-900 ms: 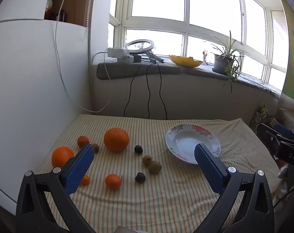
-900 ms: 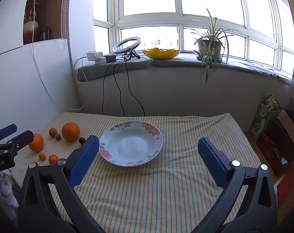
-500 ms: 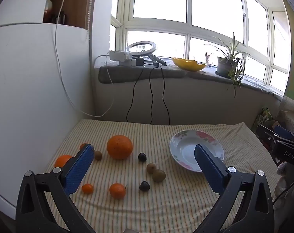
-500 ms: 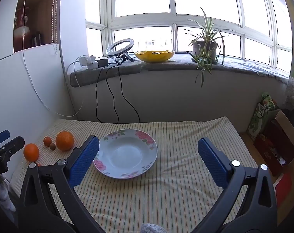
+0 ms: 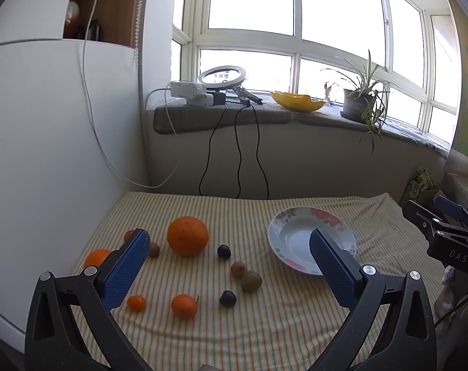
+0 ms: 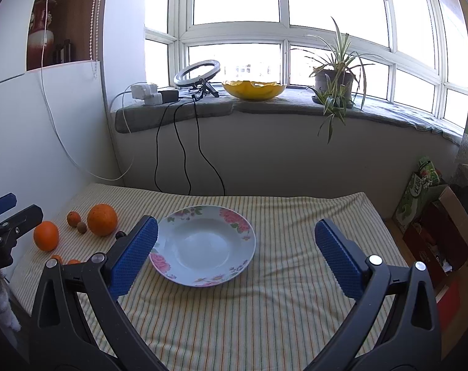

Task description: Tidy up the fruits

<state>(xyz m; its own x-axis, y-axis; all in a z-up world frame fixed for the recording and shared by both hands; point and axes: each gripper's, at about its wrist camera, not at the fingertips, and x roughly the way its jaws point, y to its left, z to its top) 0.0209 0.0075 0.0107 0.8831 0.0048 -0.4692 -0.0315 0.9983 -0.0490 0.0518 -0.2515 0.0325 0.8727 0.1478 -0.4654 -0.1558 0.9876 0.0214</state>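
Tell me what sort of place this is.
Probably a room in a home: a potted plant and ring light sit on the windowsill, with a flowered plate on a striped tablecloth.

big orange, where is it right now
In the left wrist view the big orange sits on the striped cloth left of the floral plate.

Striped cloth (image 6: pixel 264 309), matt, wrinkled. Plate (image 6: pixel 203 241) glossy, glazed ceramic. Large orange (image 5: pixel 187 235) dimpled skin. Jaws' pads (image 6: pixel 133 256) knurled blue rubber-like.
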